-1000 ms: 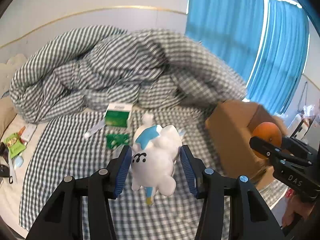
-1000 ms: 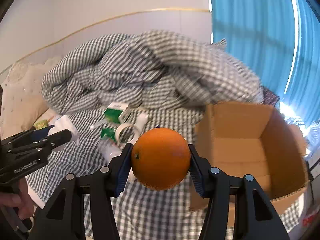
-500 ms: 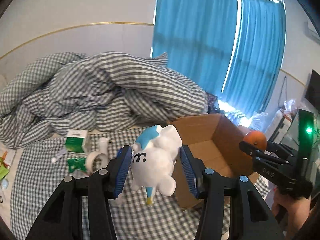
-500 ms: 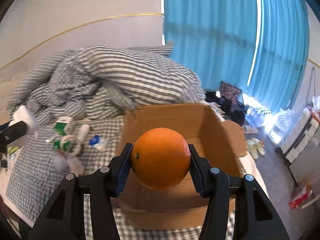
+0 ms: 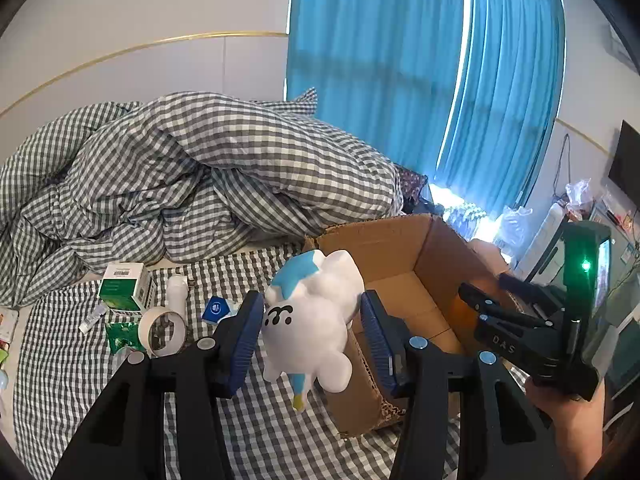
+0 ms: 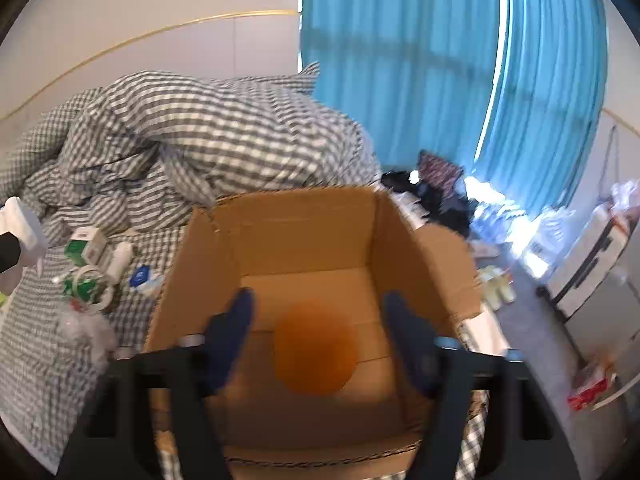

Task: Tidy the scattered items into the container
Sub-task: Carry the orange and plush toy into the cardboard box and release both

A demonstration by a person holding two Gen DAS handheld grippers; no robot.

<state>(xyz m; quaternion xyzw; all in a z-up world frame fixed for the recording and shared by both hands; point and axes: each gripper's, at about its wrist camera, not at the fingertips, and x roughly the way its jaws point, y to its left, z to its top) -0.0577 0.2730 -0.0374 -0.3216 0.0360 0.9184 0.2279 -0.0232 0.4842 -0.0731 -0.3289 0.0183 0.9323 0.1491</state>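
Where the left wrist camera looks along its fingers, the left gripper [image 5: 312, 334] pinches a white plush toy [image 5: 310, 320] with a blue tuft between its blue pads, above a bed [image 5: 72, 364] covered in a grey-and-white checked sheet. A rumpled checked duvet [image 5: 200, 176] is heaped behind, under a pale wall and bright blue curtains [image 5: 420, 80]. Scattered on the sheet to the left lie a green and white carton [image 5: 122, 288], a roll of tape [image 5: 162, 332] and a small blue packet [image 5: 216, 309]. An open cardboard box [image 5: 400, 248] sits at the right, and the right gripper [image 5: 480, 304] reaches over it. In the blurred right wrist view, the right gripper [image 6: 318, 332] has its fingers spread wide over the cardboard box [image 6: 304, 232], and an orange [image 6: 316, 346] shows as a blur between them, touching neither, against the box floor. A cluttered floor [image 6: 532, 320] lies to the right.
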